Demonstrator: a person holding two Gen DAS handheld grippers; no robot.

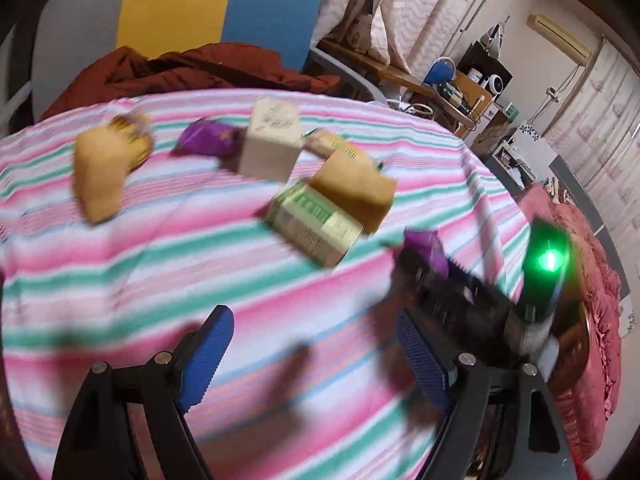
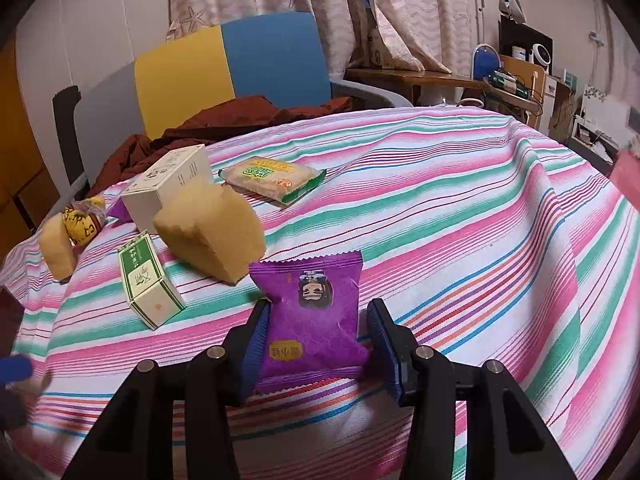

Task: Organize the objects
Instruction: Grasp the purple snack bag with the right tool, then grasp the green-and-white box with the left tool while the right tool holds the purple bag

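On the striped tablecloth lie a purple snack packet, a green and white box, a big yellow sponge, a white box, a green-edged cracker packet, a small sponge and a yellow pouch. My right gripper is open, its blue pads either side of the purple packet, which rests on the cloth. My left gripper is open and empty above bare cloth. The left wrist view is blurred; it shows the green box, both sponges, the white box, a second purple packet and the right gripper.
A chair with grey, yellow and blue panels stands behind the table, with a dark red garment on its seat. A wooden desk with clutter and curtains are at the back right. A red quilt lies to the right of the table.
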